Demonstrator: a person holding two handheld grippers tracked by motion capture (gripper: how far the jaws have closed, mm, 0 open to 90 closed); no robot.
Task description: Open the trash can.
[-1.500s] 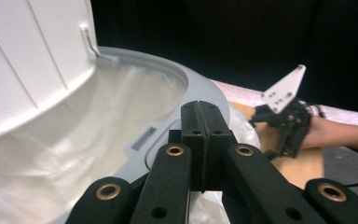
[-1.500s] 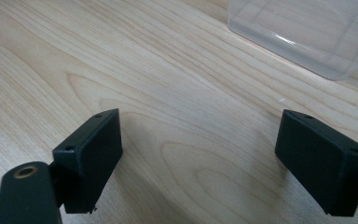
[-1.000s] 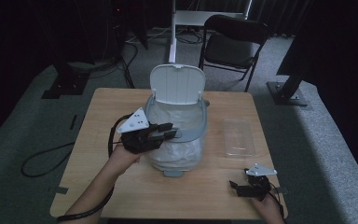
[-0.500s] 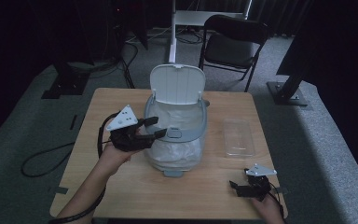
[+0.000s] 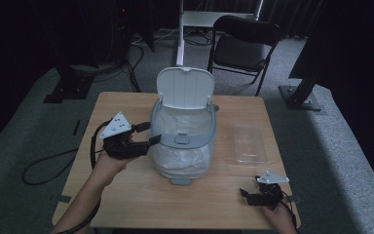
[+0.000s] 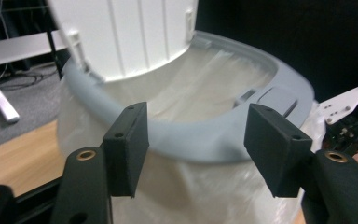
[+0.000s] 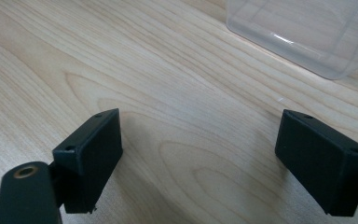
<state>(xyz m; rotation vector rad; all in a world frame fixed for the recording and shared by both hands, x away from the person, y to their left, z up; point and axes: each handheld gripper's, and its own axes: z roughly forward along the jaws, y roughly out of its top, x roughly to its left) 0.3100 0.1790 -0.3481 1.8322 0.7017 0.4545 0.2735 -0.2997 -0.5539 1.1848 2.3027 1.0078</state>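
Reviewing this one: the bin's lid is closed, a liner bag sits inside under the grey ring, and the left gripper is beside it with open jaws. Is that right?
Not quite. The lid stands open, tipped back behind the bin, as the high view shows. The rest holds: the liner bag hangs inside under the grey ring, and the left gripper sits beside it with jaws open, having just been opening, nothing between them.

Bin (image 5: 182, 146) mid-frame on bench (image 5: 136, 204); my left hand-held gripper (image 5: 146, 135) left of it, clear tray (image 5: 249, 142) right, chair (image 5: 243, 46) behind.
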